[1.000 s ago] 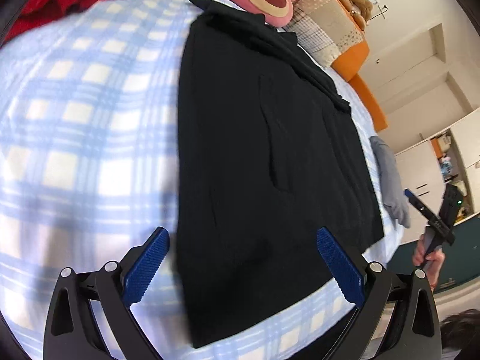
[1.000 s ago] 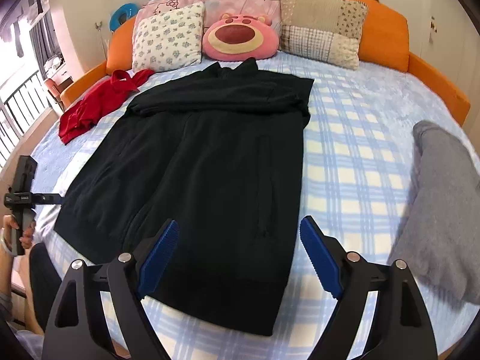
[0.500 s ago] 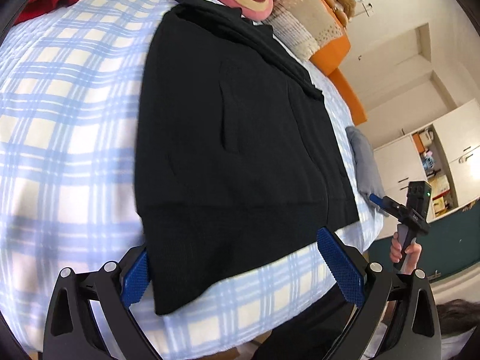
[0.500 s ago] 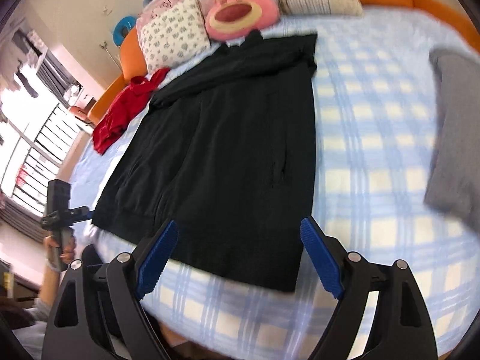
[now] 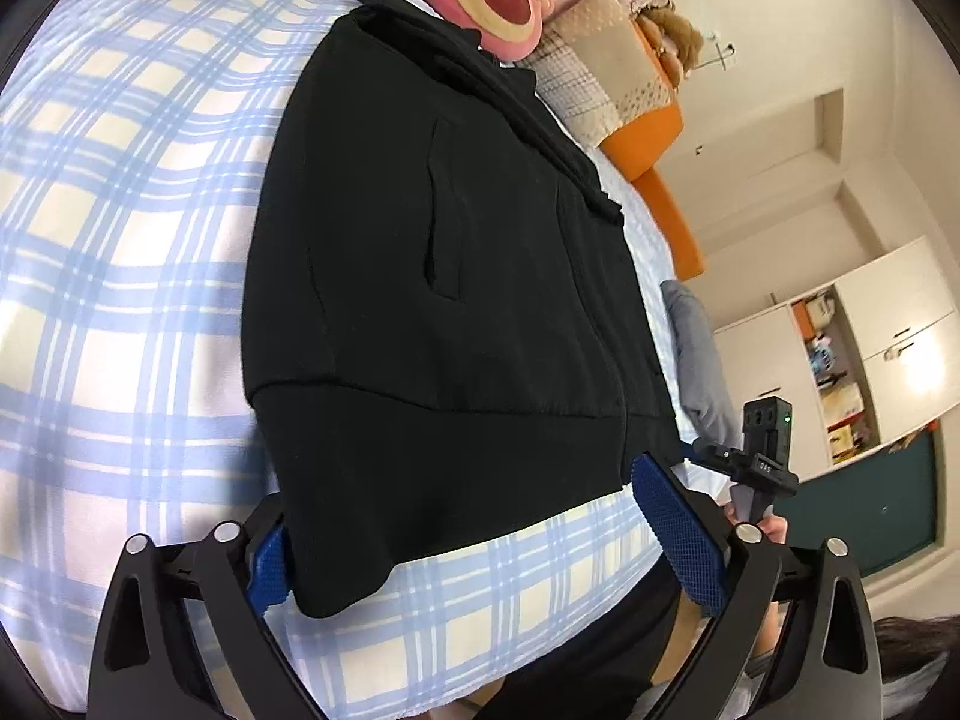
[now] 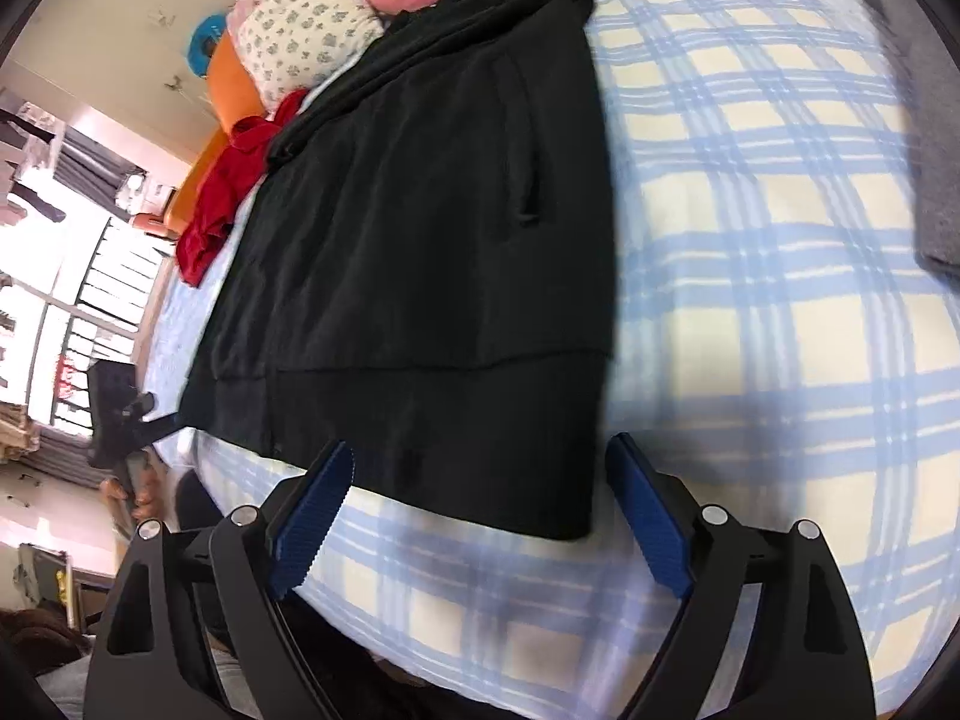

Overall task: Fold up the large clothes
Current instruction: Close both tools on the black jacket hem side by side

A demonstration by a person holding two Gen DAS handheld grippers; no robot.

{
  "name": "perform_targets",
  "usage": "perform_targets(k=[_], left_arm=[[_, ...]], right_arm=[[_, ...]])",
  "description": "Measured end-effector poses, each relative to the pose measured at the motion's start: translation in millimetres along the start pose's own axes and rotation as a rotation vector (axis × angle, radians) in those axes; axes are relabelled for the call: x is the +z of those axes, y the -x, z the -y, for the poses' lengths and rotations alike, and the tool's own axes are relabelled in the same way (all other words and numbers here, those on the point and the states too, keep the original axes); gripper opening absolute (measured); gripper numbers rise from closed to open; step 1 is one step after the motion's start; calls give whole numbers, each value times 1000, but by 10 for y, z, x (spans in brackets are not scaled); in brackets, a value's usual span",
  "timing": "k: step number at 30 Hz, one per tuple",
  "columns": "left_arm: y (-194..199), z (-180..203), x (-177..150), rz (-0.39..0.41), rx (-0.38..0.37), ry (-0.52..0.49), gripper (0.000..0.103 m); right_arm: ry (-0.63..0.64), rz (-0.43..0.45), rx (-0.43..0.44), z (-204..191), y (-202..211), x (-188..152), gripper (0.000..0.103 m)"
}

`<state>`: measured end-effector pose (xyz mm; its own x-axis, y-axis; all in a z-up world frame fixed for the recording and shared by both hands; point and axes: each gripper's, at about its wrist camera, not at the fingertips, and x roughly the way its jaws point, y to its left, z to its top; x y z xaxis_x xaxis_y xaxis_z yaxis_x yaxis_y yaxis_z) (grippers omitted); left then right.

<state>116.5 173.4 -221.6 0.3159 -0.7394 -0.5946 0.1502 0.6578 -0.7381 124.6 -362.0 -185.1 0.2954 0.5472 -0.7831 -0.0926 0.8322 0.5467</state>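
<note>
The black jacket [image 5: 438, 300] lies flat on the blue-checked bed [image 5: 120, 240], filling mid-frame; the left tool [image 5: 474, 546], jaws spread and just closing slightly, straddles its lower hem corner; the right tool [image 6: 480, 516], jaws spread and just widening, hovers at the hem's opposite corner.

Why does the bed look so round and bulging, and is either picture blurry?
Both views use fisheye lenses, which bow the checked bedspread and darken the corners. The left wrist view is fairly sharp; the right wrist view is smeared by motion, with the window blown out white.
</note>
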Motion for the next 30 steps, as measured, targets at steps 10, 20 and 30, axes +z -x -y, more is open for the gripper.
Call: perform_targets(k=[10, 20, 30], left_arm=[[2, -89, -74, -27, 117, -14, 55], [-17, -185, -17, -109, 235, -11, 30], [-9, 8, 53, -97, 139, -36, 47]], right_arm=[[26, -29, -124, -151, -148, 84, 62], [-21, -69, -152, 13, -182, 149, 31], [-181, -72, 111, 130, -166, 289, 56]])
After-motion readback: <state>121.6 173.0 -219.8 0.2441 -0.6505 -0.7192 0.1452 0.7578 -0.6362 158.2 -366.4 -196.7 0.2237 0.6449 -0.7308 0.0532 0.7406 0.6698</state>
